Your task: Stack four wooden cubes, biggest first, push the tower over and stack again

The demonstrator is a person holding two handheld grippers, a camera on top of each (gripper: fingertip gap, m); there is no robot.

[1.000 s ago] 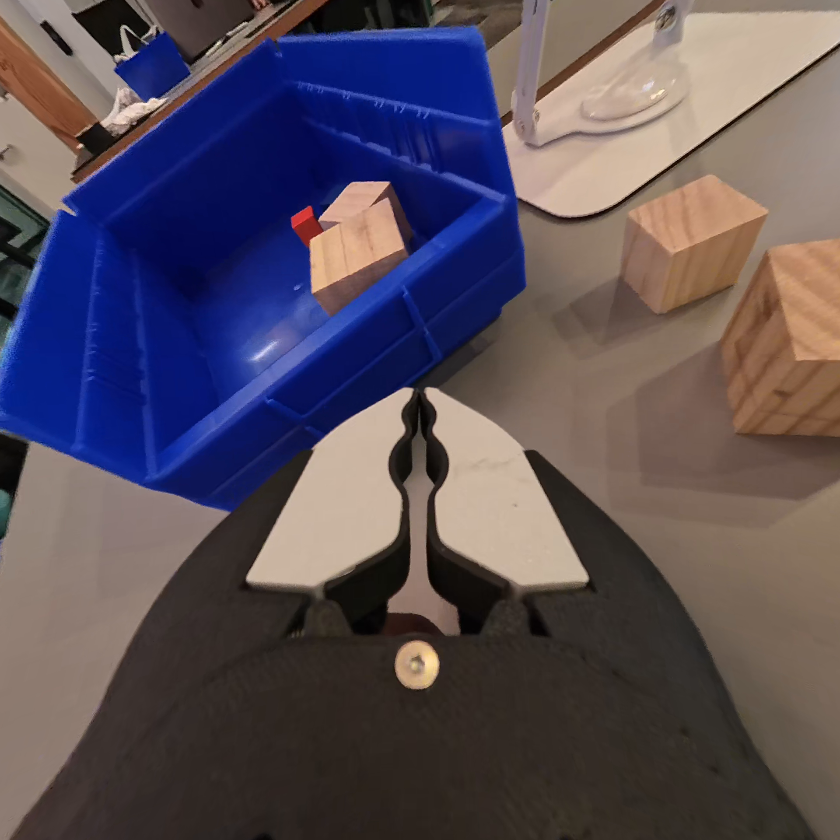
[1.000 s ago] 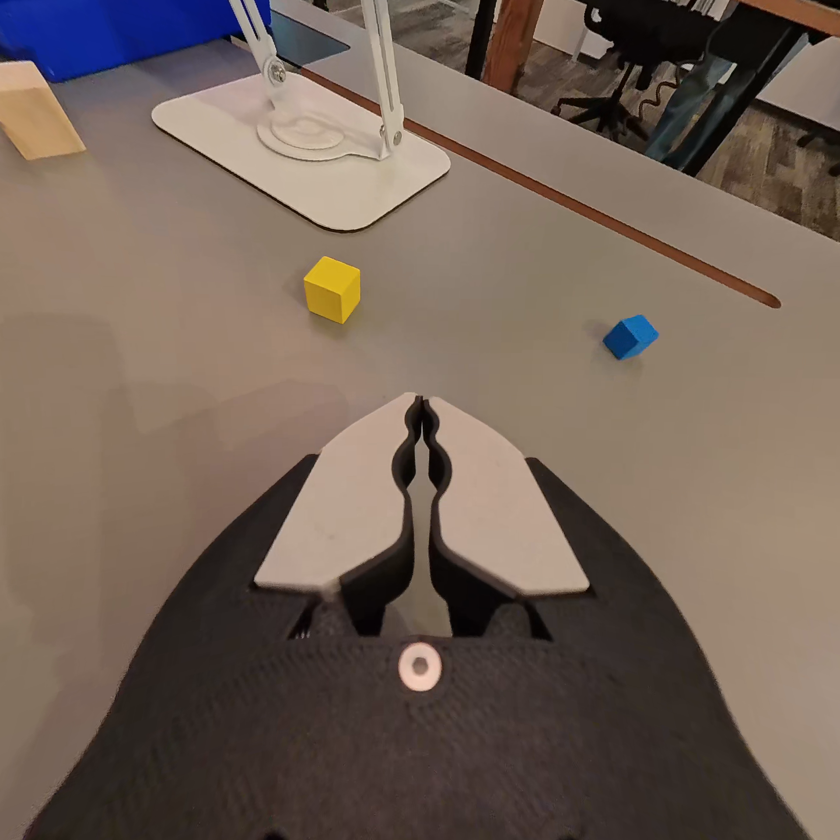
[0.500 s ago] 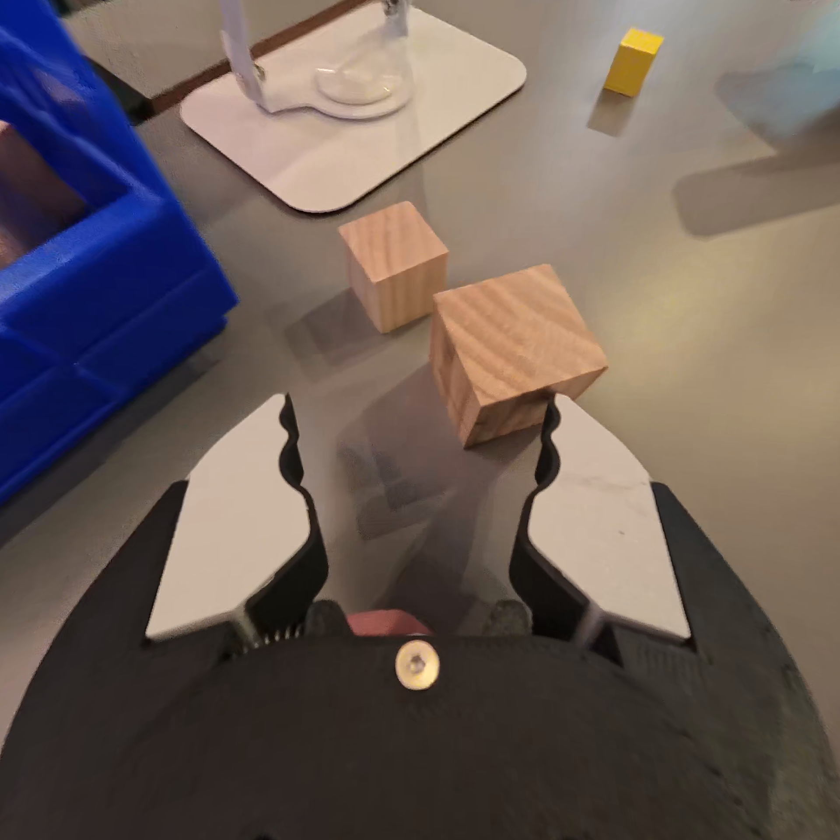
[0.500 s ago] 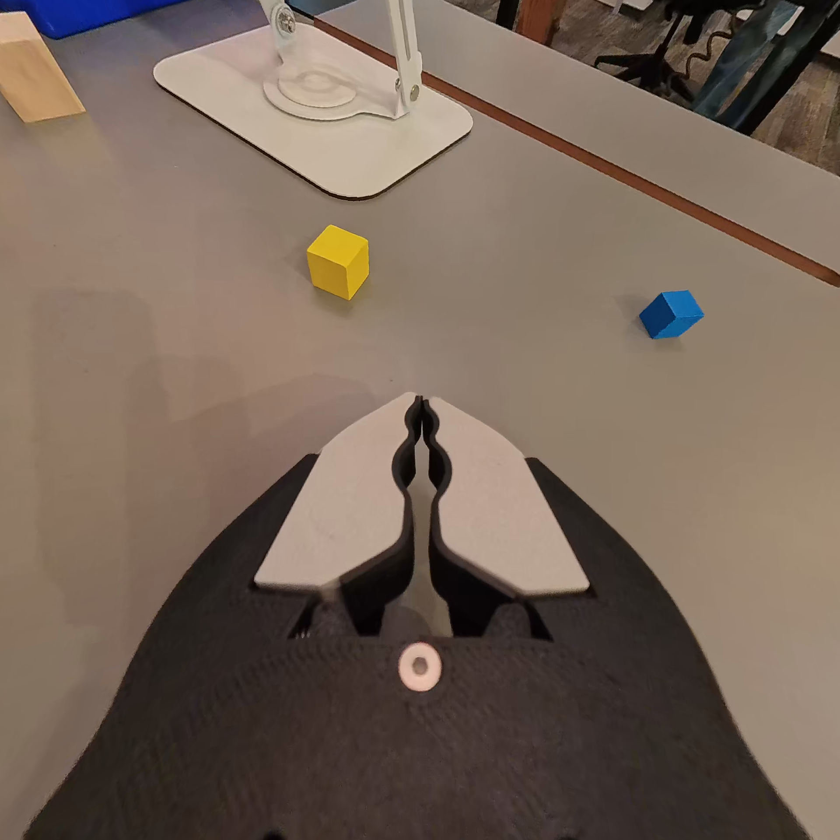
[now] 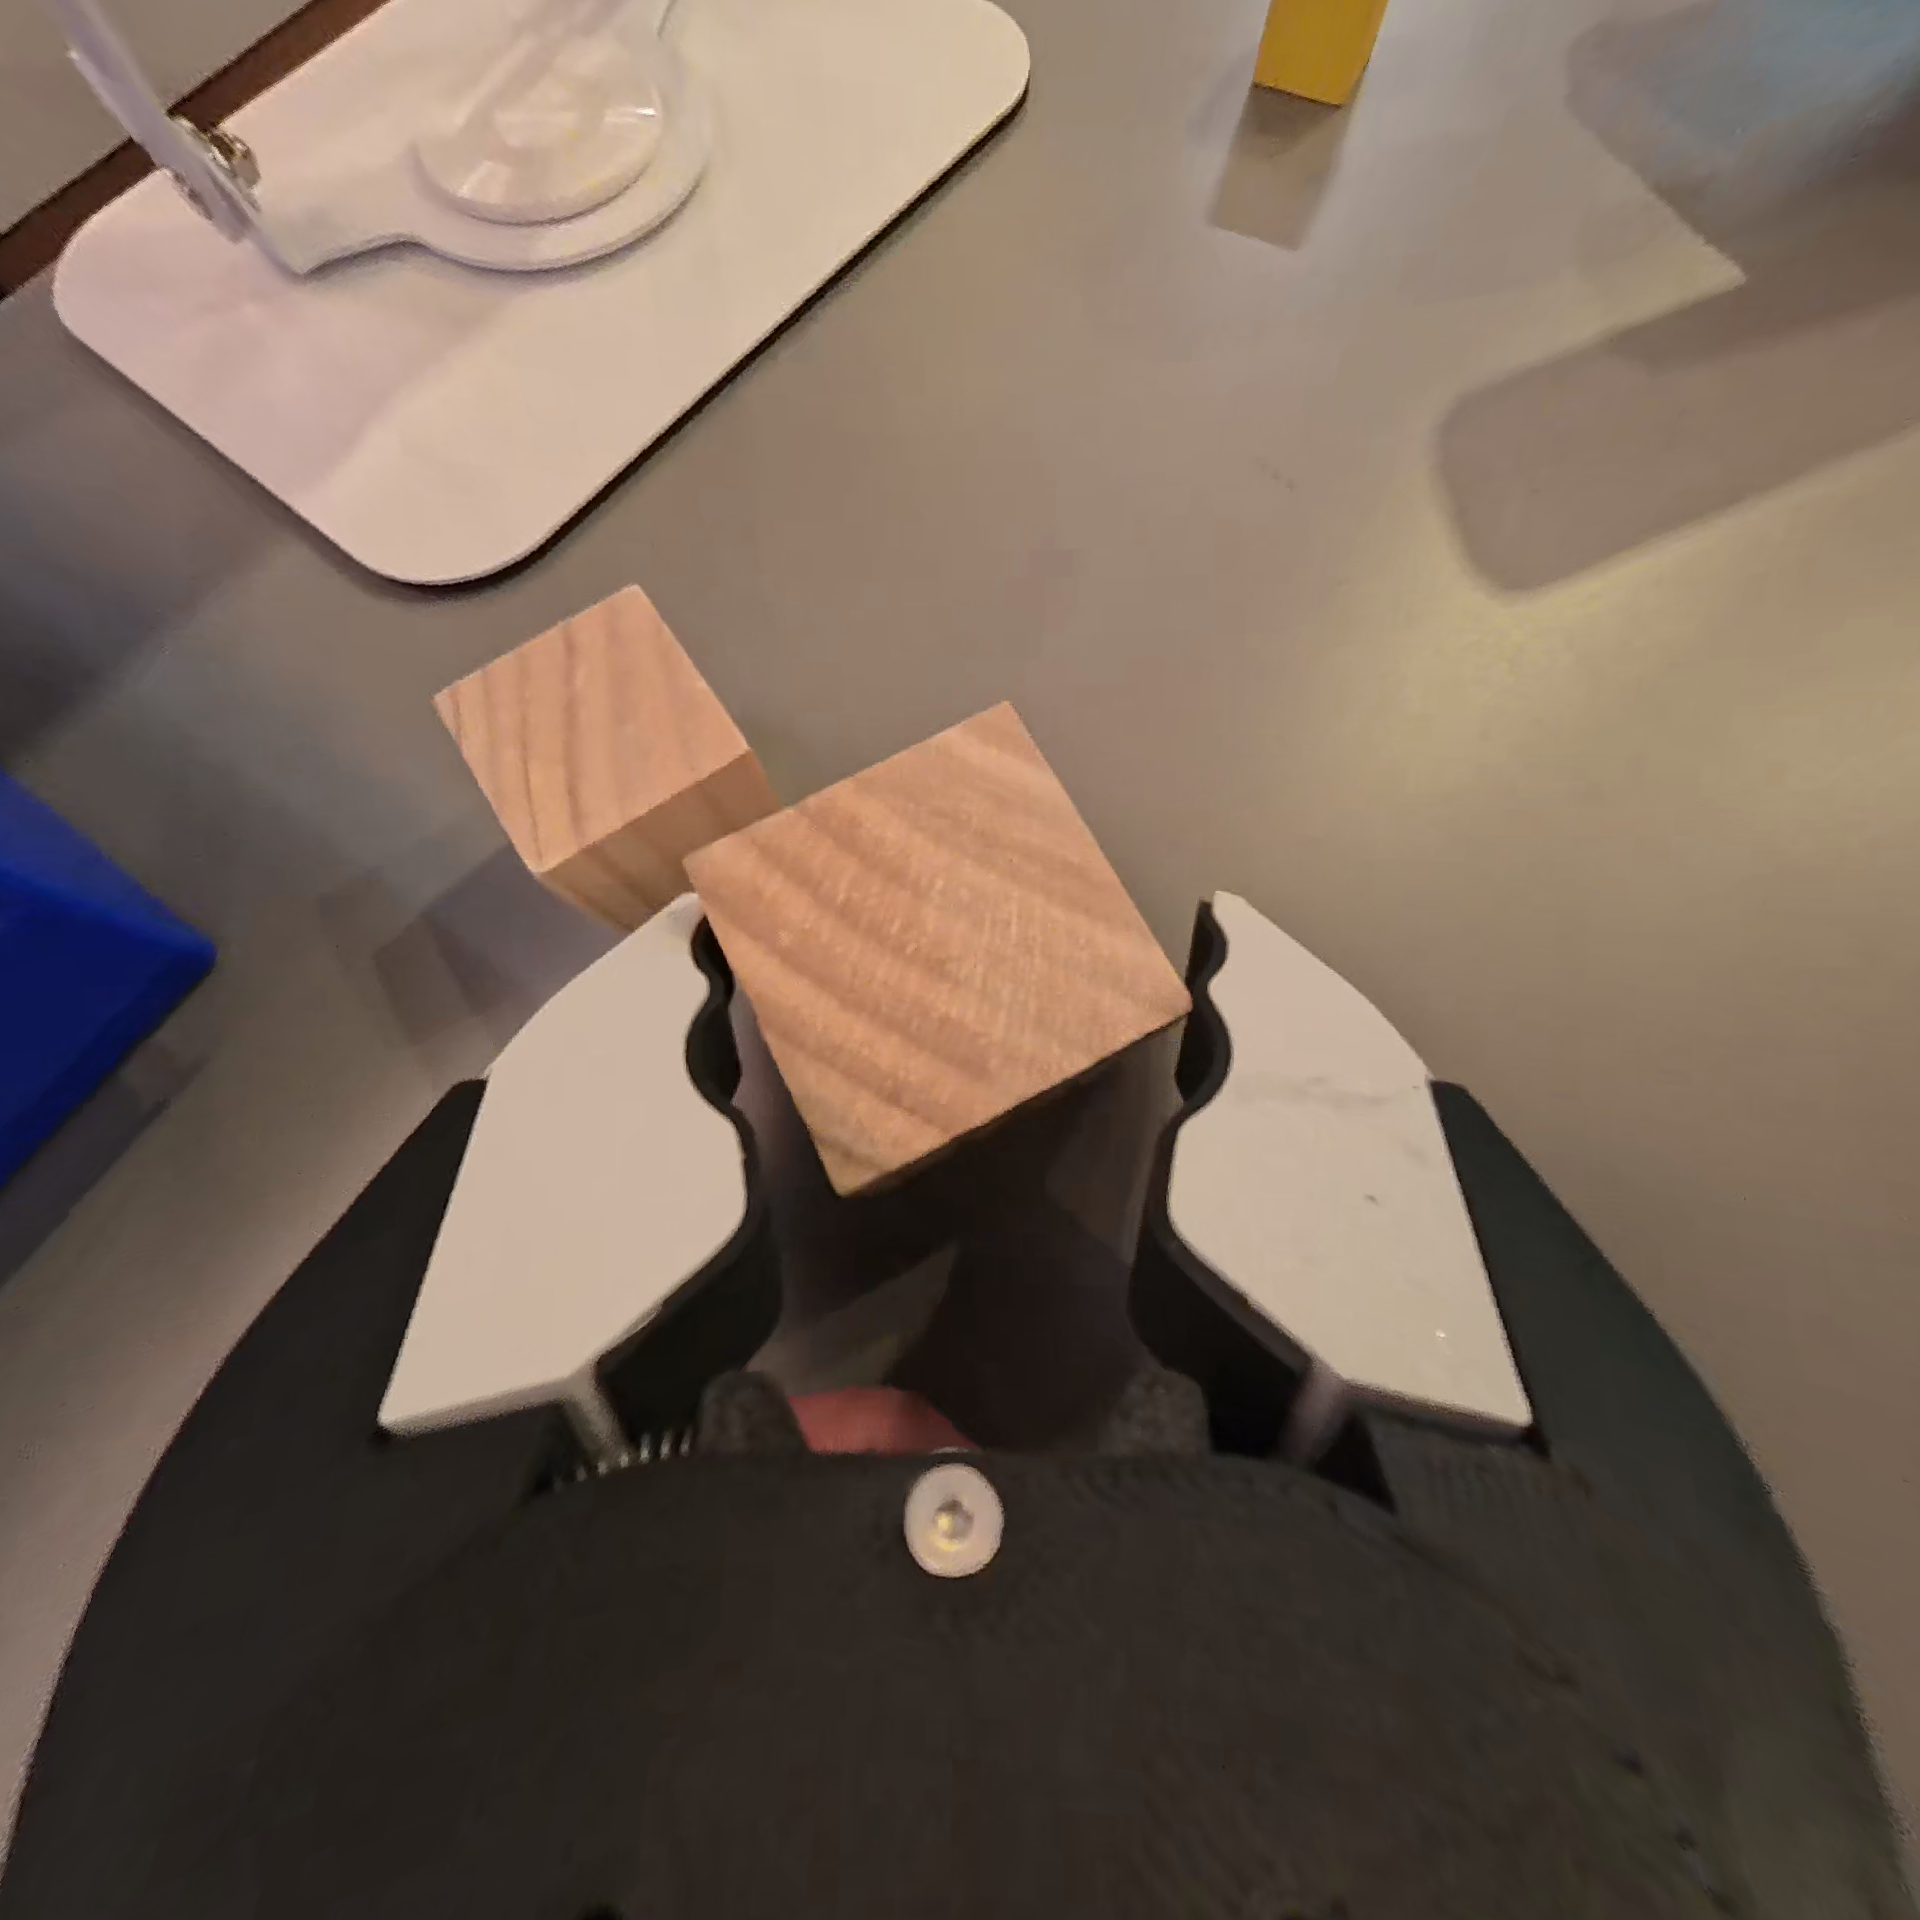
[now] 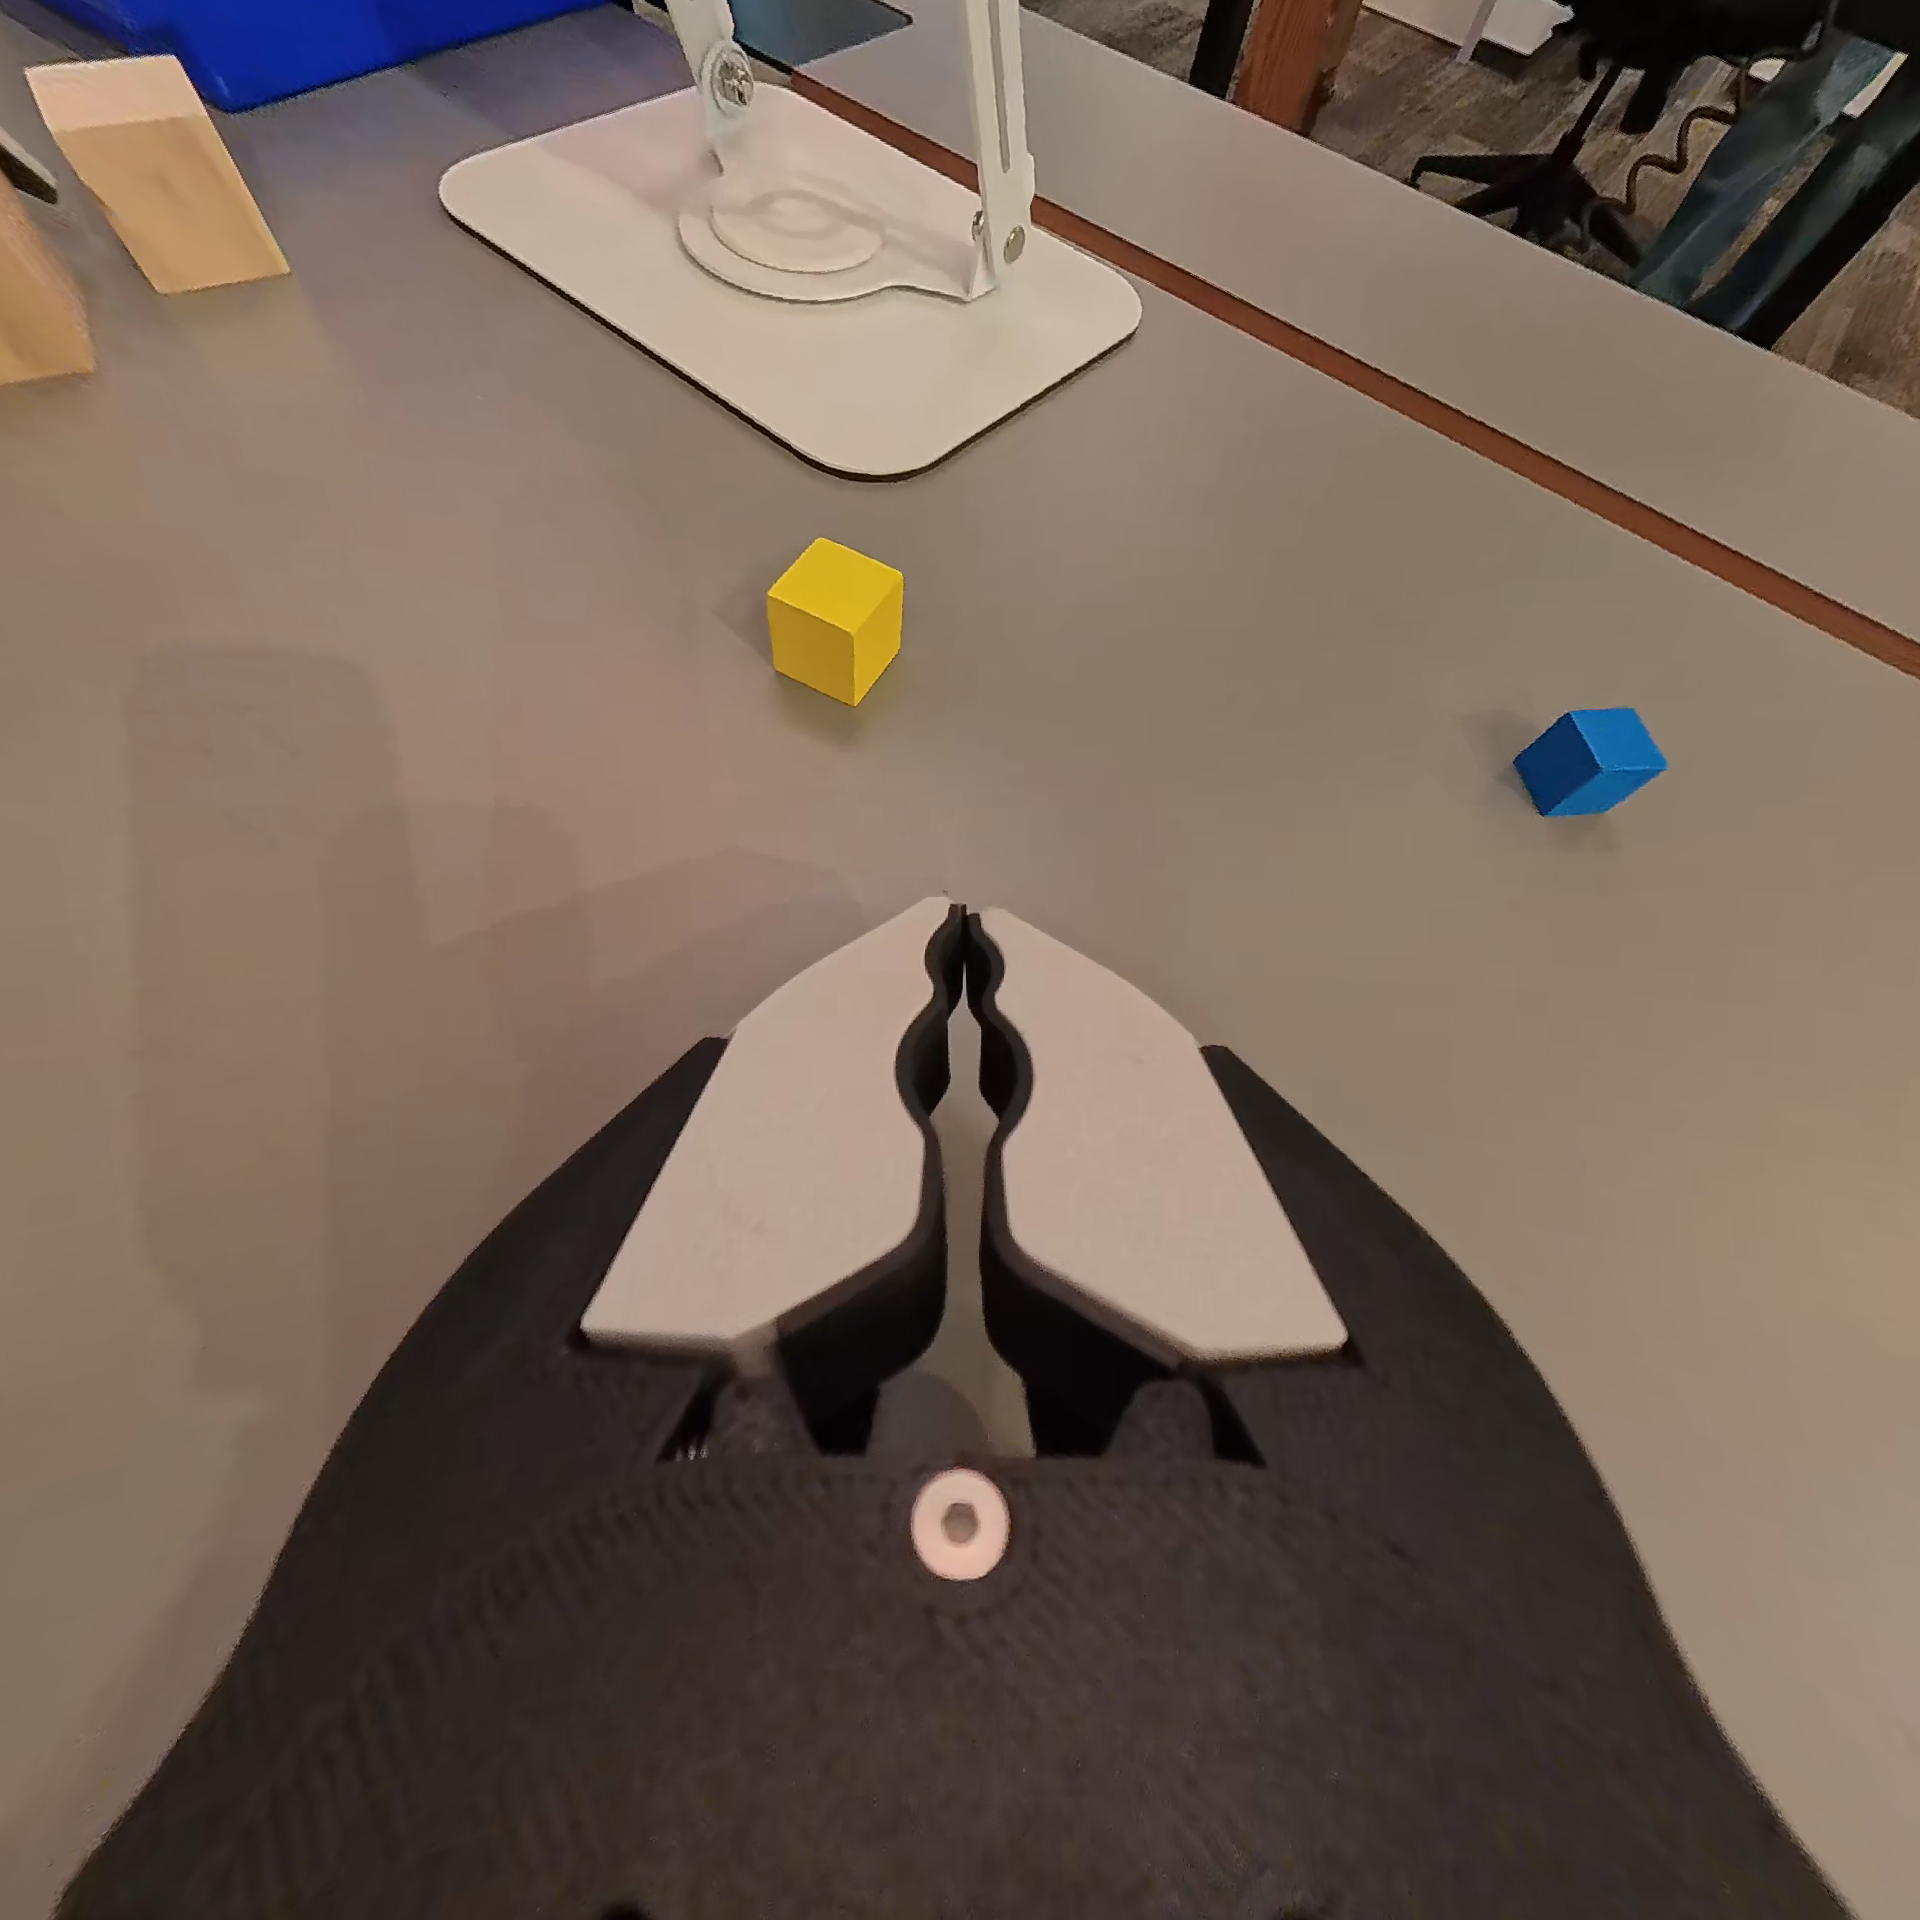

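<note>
Wooden, the large pale cube [image 5: 930, 940] sits between the spread fingers of the left tool [image 5: 945, 914], unclamped; right tool [image 6: 956, 914] hovers over grey table [image 6: 1247, 644], fingers together.

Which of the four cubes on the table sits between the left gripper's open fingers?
The larger plain wooden cube, turned cornerwise between the left gripper; the others lie outside it.

The left gripper [image 5: 951, 914] was held low and tilted downward, its two grey-faced fingers [image 5: 582, 1195] spread wide apart on the black body, with a clear gap kept between their wavy inner edges. The right gripper [image 6: 956, 912] was held level and pointed forward, its fingers [image 6: 790, 1153] brought together so that the tips met, with nothing gripped between them.
</note>
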